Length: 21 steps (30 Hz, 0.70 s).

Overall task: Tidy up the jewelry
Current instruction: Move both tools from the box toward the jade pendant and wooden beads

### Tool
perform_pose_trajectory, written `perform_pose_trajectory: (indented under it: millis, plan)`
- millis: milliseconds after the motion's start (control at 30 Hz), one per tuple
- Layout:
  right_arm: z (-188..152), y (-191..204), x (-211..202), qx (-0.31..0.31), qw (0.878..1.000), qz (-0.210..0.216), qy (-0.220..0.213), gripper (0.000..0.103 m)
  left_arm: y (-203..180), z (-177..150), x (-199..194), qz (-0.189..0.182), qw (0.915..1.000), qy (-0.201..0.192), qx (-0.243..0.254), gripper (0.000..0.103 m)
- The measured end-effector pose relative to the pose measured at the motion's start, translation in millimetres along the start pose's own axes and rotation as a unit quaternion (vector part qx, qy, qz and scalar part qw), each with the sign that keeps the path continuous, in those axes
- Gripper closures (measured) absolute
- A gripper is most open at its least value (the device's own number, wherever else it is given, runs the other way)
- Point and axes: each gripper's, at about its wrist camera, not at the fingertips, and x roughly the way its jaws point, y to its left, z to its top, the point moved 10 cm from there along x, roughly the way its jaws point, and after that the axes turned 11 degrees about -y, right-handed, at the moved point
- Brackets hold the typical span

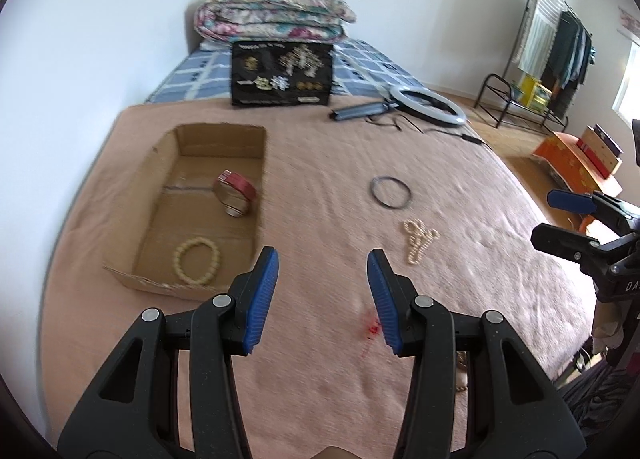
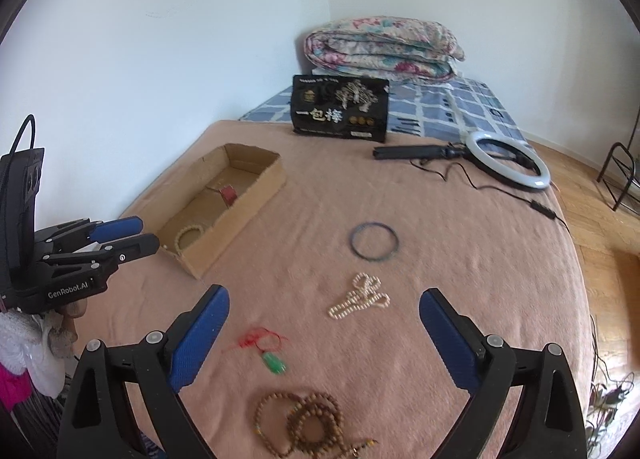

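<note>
Jewelry waits scattered on the bed; both hand-held grippers, left and right, gape empty, cardboard box alongside collecting pieces.

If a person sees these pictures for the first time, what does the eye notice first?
First, the open right gripper above jewelry scattered on the pink blanket: a green pendant, pearl strand and brown beads. Farther left, a cardboard box holds a cream bracelet.

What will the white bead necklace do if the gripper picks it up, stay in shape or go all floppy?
Probably floppy: the white bead necklace lies in loose, crossed loops on the pink blanket, so it should dangle and unfold. Its small round beads may slip, so pinching several strands together seems safer. It looks light.
</note>
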Motion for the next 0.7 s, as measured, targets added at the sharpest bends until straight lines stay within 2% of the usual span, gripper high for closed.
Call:
perform_pose_trajectory:
  millis: [200,333,700]
  plan:
    - [-42,-16,-9,0.017,0.999,-0.010,0.027,0.006,-25,-25,12,-0.027,0.9991,0.030,0.016,0.056]
    - [-73,-12,-8,0.027,0.998,-0.007,0.049,0.006,-42,-40,21,-0.044,0.9974,0.050,0.027,0.056]
    - [-141,26,18,-0.038,0.995,0.006,0.096,0.006,-46,-65,35,-0.060,0.9943,0.087,0.014,0.056]
